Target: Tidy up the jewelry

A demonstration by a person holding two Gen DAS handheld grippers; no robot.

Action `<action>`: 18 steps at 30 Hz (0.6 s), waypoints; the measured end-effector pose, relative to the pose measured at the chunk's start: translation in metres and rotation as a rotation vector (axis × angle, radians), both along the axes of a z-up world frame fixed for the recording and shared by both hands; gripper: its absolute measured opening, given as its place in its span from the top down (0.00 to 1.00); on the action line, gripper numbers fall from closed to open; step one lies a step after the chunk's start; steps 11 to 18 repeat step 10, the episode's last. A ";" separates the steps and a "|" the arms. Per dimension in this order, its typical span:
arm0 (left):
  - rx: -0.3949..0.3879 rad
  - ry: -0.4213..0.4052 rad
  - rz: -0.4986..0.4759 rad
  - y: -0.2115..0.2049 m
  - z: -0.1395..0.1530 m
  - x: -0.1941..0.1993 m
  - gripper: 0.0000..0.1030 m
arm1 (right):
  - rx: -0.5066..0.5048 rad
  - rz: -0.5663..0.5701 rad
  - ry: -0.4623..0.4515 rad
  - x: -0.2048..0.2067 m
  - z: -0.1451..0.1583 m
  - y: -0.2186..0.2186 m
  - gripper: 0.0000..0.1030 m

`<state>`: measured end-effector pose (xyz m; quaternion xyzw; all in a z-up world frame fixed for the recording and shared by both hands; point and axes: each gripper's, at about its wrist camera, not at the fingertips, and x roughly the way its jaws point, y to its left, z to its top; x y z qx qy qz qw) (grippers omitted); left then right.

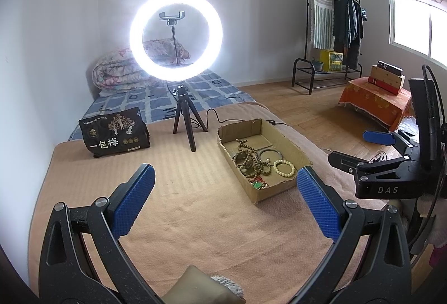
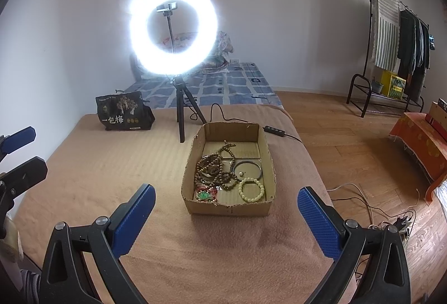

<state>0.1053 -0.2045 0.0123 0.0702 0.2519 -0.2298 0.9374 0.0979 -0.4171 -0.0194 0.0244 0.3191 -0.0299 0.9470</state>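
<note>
With both the left gripper [image 1: 226,192] and right gripper [image 2: 226,216] spread wide and empty, the tangled brown bead strands [image 2: 213,168] in the cardboard tray [image 2: 229,207] risk dragging the pale bead bracelet [image 2: 251,189] out too.

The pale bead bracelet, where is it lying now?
The pale bracelet lies in the cardboard box, at its near right corner in the right wrist view, just in front of the metal bangle and right of the brown beads.
</note>
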 end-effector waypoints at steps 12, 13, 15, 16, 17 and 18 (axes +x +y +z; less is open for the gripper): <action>0.005 -0.035 0.034 0.005 0.009 0.007 0.00 | 0.005 -0.001 0.002 -0.001 -0.003 -0.001 0.00; 0.005 -0.035 0.034 0.005 0.009 0.007 0.00 | 0.005 -0.001 0.002 -0.001 -0.003 -0.001 0.00; 0.005 -0.035 0.034 0.005 0.009 0.007 0.00 | 0.005 -0.001 0.002 -0.001 -0.003 -0.001 0.00; 0.005 -0.035 0.034 0.005 0.009 0.007 0.00 | 0.005 -0.001 0.002 -0.001 -0.003 -0.001 0.00; 0.005 -0.035 0.034 0.005 0.009 0.007 0.00 | 0.005 -0.001 0.002 -0.001 -0.003 -0.001 0.00; 0.005 -0.035 0.034 0.005 0.009 0.007 0.00 | 0.005 -0.001 0.002 -0.001 -0.003 -0.001 0.00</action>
